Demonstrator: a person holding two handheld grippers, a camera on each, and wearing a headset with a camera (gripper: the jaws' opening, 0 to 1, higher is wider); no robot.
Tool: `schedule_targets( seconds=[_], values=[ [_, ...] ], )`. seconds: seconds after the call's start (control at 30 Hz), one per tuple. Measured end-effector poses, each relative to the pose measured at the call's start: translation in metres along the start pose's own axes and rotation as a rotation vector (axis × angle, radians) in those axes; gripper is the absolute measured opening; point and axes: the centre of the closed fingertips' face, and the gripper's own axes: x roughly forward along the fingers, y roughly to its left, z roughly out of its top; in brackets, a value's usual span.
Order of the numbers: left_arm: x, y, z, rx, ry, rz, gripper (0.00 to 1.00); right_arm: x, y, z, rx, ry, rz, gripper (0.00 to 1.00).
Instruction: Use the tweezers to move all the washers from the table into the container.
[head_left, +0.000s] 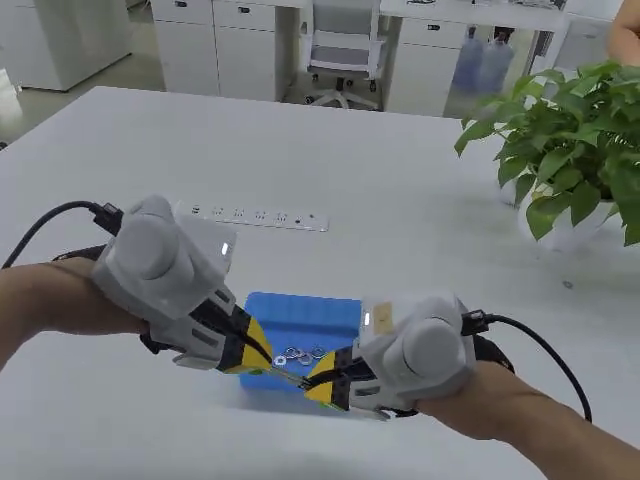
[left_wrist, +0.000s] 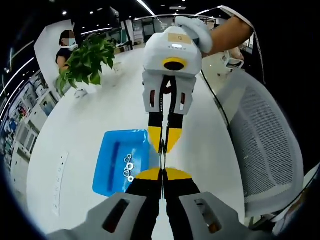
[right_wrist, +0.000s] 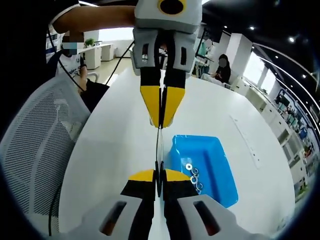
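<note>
A blue container sits on the white table just in front of me, with several metal washers lying inside it. My left gripper and right gripper meet tip to tip over its near edge. Both are shut on thin metal tweezers stretched between them. In the left gripper view my own jaws pinch the tweezers, with the container and washers to the left. In the right gripper view my jaws clamp the tweezers; the container and washers lie to the right.
A white power strip lies on the table beyond the container. A potted plant stands at the right. A mesh office chair is beside the table's near edge. Cabinets and another chair stand behind the table.
</note>
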Motion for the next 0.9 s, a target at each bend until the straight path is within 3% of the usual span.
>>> schedule_targets(
  seconds=[0.13,0.23,0.5,0.9],
  values=[
    [0.007,-0.001,-0.008,0.017,0.039,-0.002,0.05,0.003,0.002,-0.001,-0.019,0.023,0.004,0.05],
    [0.013,-0.003,-0.019,0.055,0.091,-0.005,0.06,0.005,0.003,-0.003,-0.031,0.043,0.009,0.05],
    [0.023,-0.005,-0.038,0.087,0.151,-0.002,0.10,0.008,0.010,-0.007,-0.029,0.064,0.028,0.05],
    [0.041,-0.021,-0.051,0.063,0.147,-0.031,0.07,0.018,0.026,-0.026,-0.012,0.092,0.063,0.05]
  ],
)
